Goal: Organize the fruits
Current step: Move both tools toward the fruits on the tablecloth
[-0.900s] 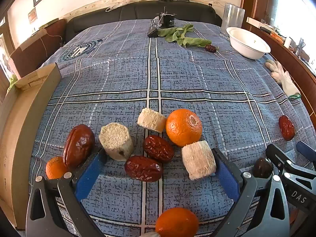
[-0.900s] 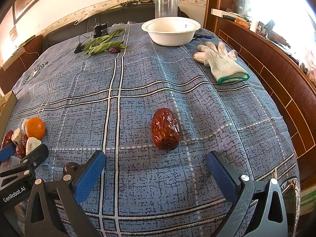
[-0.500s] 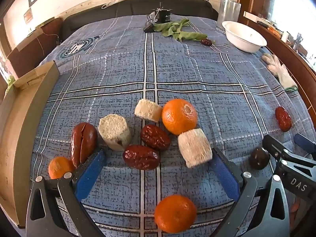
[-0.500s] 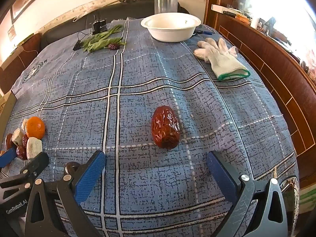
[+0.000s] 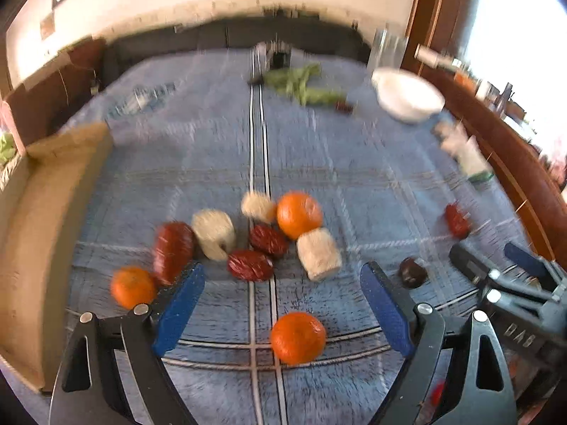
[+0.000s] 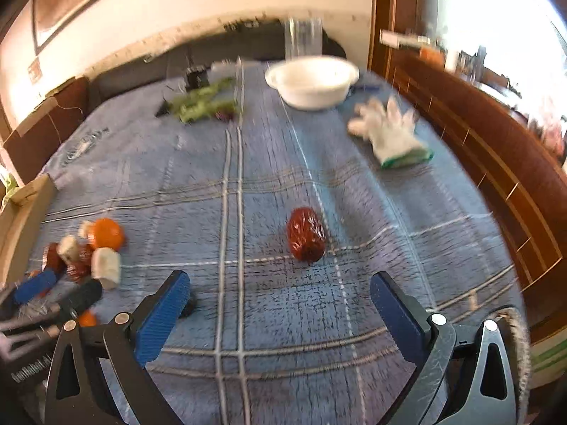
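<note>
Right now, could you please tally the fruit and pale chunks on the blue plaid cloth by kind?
Round orange tangerines: 3
Wrinkled red dates: 5
Pale fibrous cylinder chunks: 3
Dark brown round fruit: 1
Total: 12

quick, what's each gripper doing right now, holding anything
left gripper: open, holding nothing, an orange lies loose between its fingers.
right gripper: open, holding nothing.

Home room: blanket-covered table (image 6: 269,191), sofa (image 5: 226,35) (framed picture (image 6: 71,3)).
</note>
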{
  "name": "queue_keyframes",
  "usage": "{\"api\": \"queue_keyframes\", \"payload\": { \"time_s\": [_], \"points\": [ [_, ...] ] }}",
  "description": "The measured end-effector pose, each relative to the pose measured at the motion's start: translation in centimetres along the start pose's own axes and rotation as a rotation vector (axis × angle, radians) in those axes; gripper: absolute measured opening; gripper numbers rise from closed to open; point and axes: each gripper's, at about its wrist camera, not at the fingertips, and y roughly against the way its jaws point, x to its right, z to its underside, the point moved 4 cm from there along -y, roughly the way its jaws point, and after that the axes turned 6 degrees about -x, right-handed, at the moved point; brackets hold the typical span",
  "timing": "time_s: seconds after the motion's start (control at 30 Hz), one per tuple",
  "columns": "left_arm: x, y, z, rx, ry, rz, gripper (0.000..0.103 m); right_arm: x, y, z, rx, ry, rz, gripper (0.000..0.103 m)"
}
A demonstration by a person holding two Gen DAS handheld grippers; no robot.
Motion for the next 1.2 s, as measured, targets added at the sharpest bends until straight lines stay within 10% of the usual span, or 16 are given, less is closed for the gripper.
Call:
{"api": "queue_keyframes", "payload": {
  "time_s": [0.47, 1.2],
  "points": [
    [-2.1, 7.4, 2.3, 0.17, -0.053, -0.044, 0.089, -3.0, 5.2, 2.9, 0.103, -0.079, -0.118, 0.103],
    [-4.3, 5.5, 4.4, 0.095, -0.026, -0.018, 0.089, -4.1, 4.1, 5.1, 0.044, -0.059, -0.133, 0.103]
  ]
}}
